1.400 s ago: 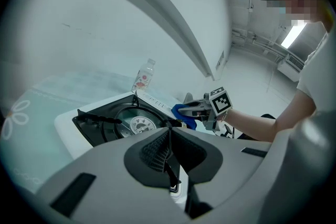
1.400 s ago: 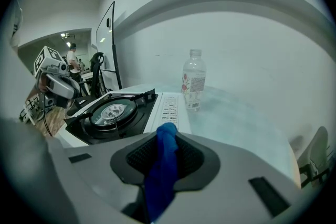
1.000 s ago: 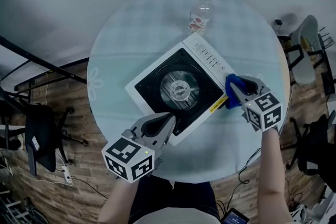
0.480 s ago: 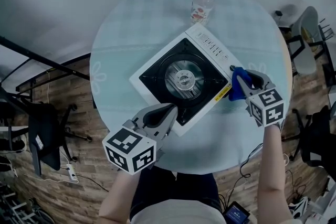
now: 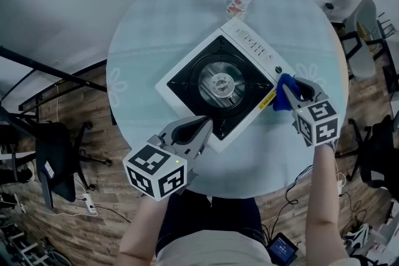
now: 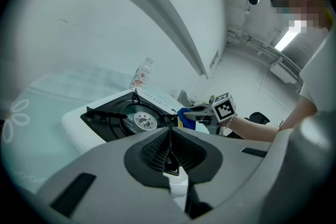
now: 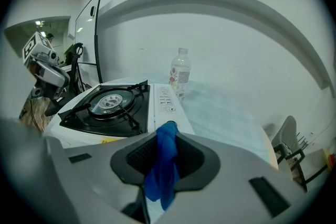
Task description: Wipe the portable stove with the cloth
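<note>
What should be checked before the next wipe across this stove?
1. Cloth held: ok, pinched in the right gripper, jaws shut on it.
2. Cloth at the stove: ok, it sits at the right edge; actual contact cannot tell.
3. Left gripper steadying the stove: cannot tell. Its jaws are shut and empty, tip at the near edge.
4. Stove top free: ok, no pot and no flame seen.
5. Bottle out of the way: ok, upright by the far corner.

Stove (image 5: 181, 81): smooth white body, matt black top, shiny metal burner (image 5: 220, 85). Cloth (image 7: 161, 165) in my right tongs (image 5: 282, 91): soft blue fabric. Bottle (image 5: 239, 0): clear plastic.
</note>
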The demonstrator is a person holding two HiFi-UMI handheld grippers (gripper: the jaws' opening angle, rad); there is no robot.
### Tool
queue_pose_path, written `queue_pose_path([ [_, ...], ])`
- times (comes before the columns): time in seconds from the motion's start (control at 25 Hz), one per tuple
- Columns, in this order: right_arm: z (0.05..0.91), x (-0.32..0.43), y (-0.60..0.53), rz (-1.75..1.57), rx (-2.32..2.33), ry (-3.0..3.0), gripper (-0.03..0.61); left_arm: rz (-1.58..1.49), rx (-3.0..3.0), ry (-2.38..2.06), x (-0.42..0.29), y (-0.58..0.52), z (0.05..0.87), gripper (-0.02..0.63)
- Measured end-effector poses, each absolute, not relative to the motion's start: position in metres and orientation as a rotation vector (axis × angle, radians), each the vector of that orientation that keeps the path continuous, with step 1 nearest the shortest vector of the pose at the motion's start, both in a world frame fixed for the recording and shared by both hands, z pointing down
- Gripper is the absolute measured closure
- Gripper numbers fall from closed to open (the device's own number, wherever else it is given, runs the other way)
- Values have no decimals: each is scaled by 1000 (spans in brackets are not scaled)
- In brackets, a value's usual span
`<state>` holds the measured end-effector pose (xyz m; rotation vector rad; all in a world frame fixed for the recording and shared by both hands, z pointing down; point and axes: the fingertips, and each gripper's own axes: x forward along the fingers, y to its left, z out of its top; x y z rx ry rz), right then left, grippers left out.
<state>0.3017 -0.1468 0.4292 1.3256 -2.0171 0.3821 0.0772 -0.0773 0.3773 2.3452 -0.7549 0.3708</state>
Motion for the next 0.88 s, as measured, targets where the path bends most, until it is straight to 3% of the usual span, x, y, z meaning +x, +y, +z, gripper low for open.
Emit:
queue_pose_path([
  [0.88,433,279,-130,389,1406,-1981,482,405,2330,-696,64,-61,390,584],
])
